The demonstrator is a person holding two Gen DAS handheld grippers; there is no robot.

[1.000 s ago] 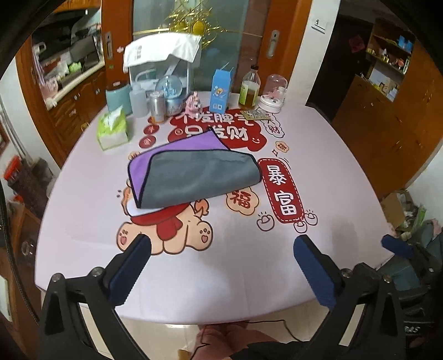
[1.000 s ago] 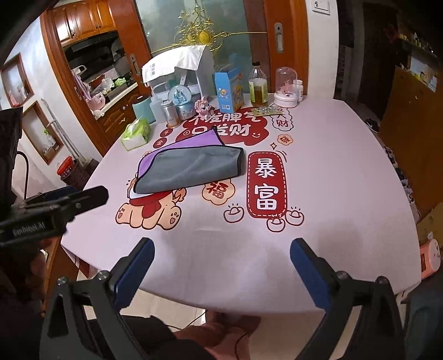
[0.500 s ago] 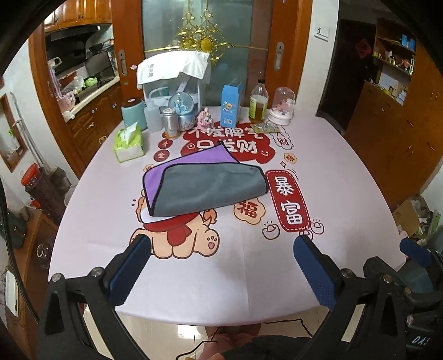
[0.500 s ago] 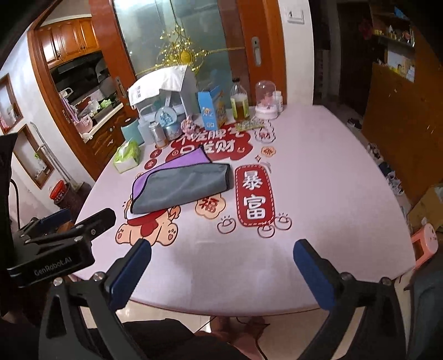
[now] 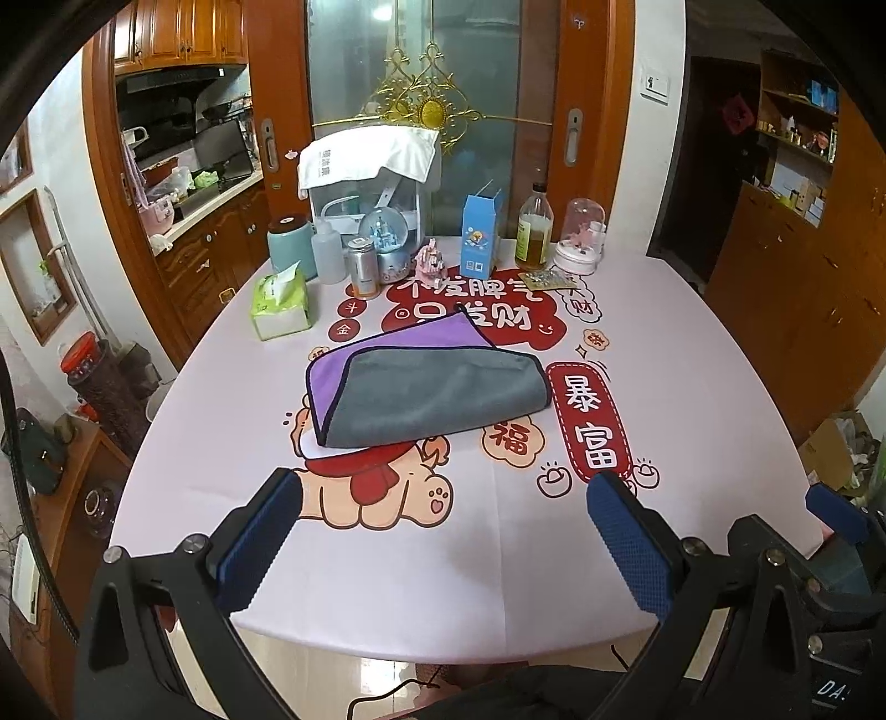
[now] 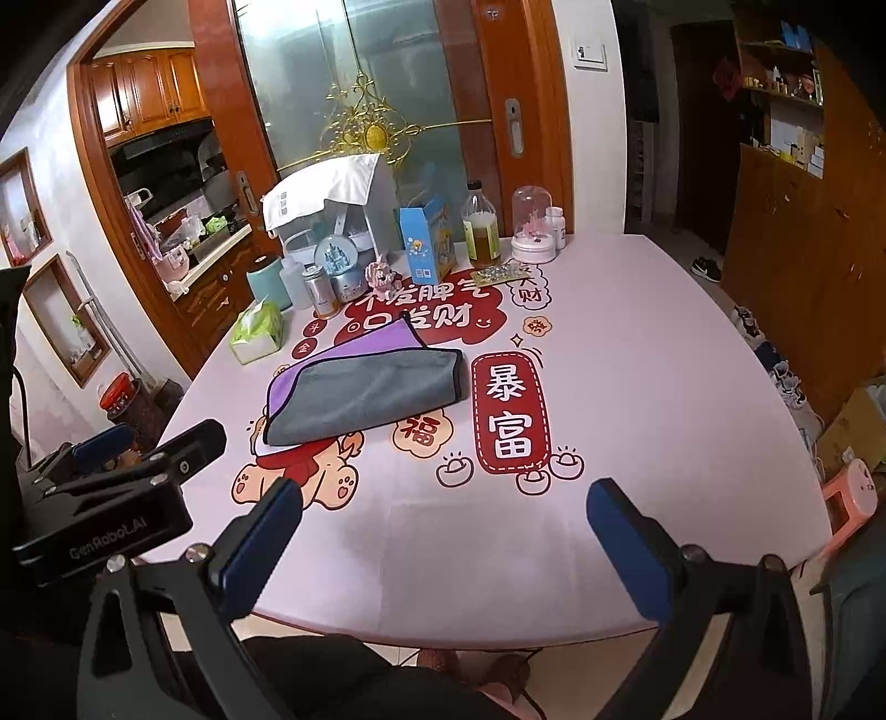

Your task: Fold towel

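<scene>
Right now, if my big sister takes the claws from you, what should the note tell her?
Left claw: open, holding nothing, above the table's near edge.
Right claw: open, holding nothing, also at the near edge.
Towel: lies mid-table in front of both claws, folded over once, grey side up, with a purple corner poking out at the back.
Done: one fold.
Left: probably tidy that corner and fold again, if a smaller bundle is wanted.

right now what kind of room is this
Most likely a home dining area beside a kitchen: a round table under a printed cartoon cloth, wooden kitchen cabinets through the doorway, and household clutter such as a tissue pack and snow globe.
</scene>
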